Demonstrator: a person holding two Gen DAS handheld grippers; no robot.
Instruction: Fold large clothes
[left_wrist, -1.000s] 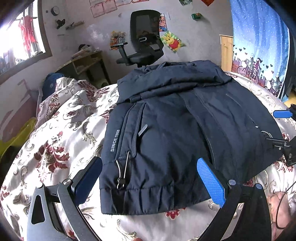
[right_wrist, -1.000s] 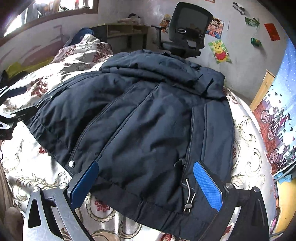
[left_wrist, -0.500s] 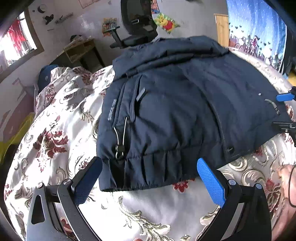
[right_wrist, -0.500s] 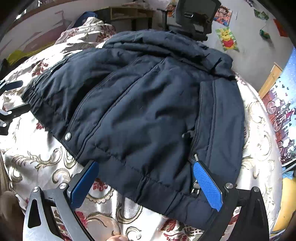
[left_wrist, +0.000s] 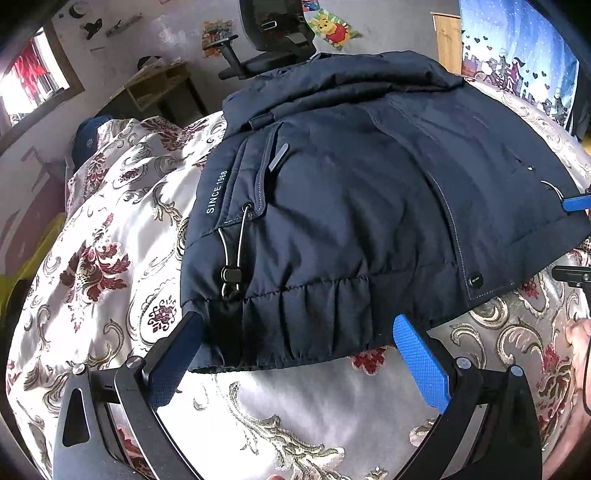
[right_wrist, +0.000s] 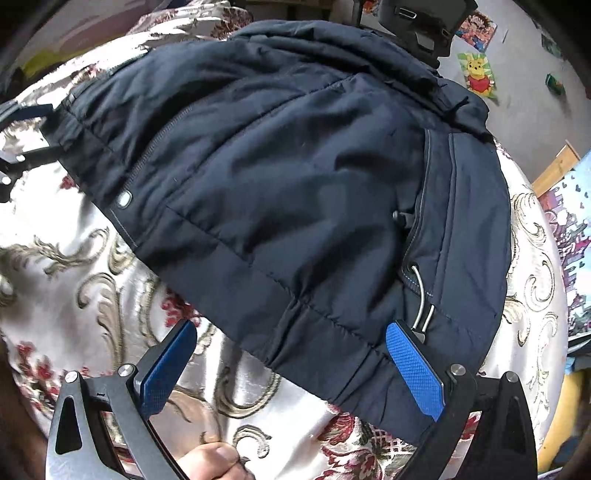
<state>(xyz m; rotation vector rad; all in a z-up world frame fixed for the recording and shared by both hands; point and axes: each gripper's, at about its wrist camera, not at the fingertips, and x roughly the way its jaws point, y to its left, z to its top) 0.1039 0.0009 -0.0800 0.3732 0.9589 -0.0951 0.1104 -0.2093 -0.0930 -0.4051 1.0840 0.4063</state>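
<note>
A large dark navy padded jacket (left_wrist: 351, 206) lies front up on the bed, sleeves folded in, hood at the far end; it also fills the right wrist view (right_wrist: 295, 177). My left gripper (left_wrist: 295, 354) is open, its jaws straddling the jacket's left hem corner close to the drawcord toggle (left_wrist: 231, 277). My right gripper (right_wrist: 291, 365) is open, its jaws straddling the right part of the hem, the right pad beside the other drawcord (right_wrist: 421, 306). Neither holds the cloth.
The bed has a white satin cover with red and gold floral print (left_wrist: 110, 258). A black office chair (left_wrist: 273, 40) and a wooden shelf (left_wrist: 159, 88) stand beyond the bed. A blue curtain (left_wrist: 517, 55) hangs at the right.
Both grippers have moved forward and down toward the jacket's hem, so the hem now lies between their open jaws. The jacket itself has not moved.
</note>
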